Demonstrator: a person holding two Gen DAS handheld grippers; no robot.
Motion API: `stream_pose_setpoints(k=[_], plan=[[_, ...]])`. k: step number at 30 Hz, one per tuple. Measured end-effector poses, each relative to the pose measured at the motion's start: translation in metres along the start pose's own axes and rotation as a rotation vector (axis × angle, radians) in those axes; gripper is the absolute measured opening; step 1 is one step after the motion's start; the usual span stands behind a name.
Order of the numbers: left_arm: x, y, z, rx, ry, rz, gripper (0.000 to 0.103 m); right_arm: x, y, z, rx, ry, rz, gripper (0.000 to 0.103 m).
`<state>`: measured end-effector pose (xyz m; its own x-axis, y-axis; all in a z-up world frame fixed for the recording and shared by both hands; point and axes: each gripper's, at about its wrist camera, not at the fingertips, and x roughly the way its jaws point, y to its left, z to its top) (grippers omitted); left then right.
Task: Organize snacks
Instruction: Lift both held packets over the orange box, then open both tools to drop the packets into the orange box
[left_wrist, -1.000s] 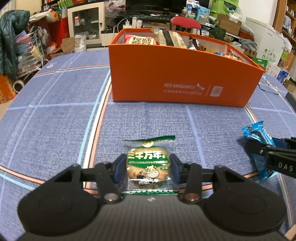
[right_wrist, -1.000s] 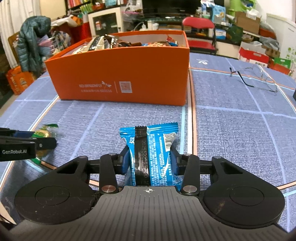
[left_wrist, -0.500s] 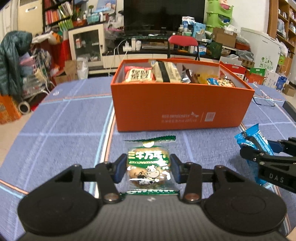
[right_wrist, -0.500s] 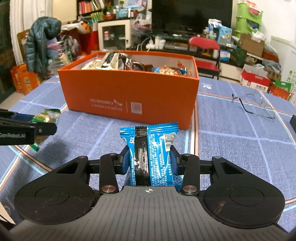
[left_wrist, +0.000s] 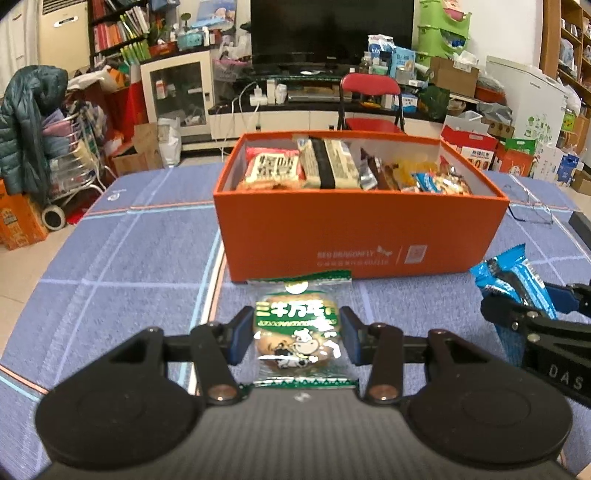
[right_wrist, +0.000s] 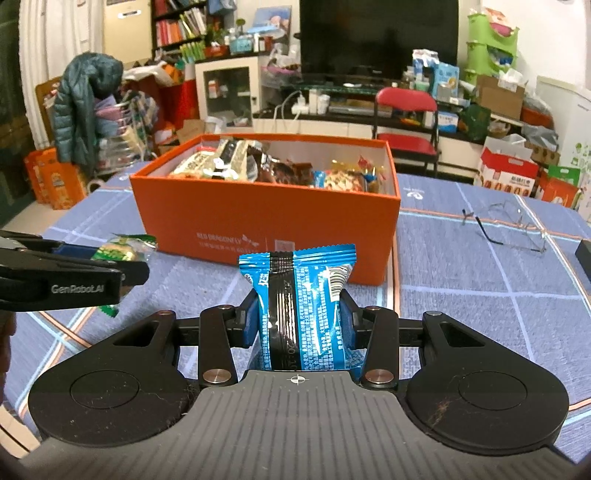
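Observation:
My left gripper (left_wrist: 297, 334) is shut on a green-and-clear cookie packet (left_wrist: 297, 332), held above the blue tablecloth in front of the orange box (left_wrist: 362, 236). My right gripper (right_wrist: 298, 317) is shut on a blue snack packet (right_wrist: 301, 306), also held up short of the orange box (right_wrist: 266, 221). The box is open-topped and holds several snack packets. In the left wrist view the right gripper and the blue snack packet (left_wrist: 517, 284) show at the right; in the right wrist view the left gripper and the cookie packet (right_wrist: 118, 251) show at the left.
A pair of glasses (right_wrist: 506, 227) lies on the cloth right of the box. A dark object (right_wrist: 583, 254) sits at the right table edge. A red chair (left_wrist: 369, 107) and cluttered shelves stand beyond the table.
Both grippers have risen from the table with their packets. The view now looks down into the box's open top.

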<state>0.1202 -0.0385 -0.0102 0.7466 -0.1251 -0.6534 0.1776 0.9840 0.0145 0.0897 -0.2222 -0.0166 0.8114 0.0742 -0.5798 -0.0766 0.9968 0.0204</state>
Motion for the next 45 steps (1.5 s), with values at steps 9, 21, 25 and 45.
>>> stream_pose_setpoints(k=[9,21,25,45], plan=[[-0.004,0.006,0.002,-0.012,0.006,-0.007,0.046,-0.007,0.000,0.006,0.020,-0.010,-0.005,0.026],[0.008,0.017,0.098,-0.024,-0.088,-0.040,0.046,0.012,-0.037,0.098,0.084,-0.115,-0.009,0.026],[0.049,0.013,0.137,-0.046,-0.063,-0.025,0.046,0.054,-0.048,0.135,0.116,-0.087,0.006,0.026],[-0.029,0.002,0.072,0.058,-0.128,0.021,0.102,-0.048,-0.027,0.067,0.121,-0.243,-0.011,0.092]])
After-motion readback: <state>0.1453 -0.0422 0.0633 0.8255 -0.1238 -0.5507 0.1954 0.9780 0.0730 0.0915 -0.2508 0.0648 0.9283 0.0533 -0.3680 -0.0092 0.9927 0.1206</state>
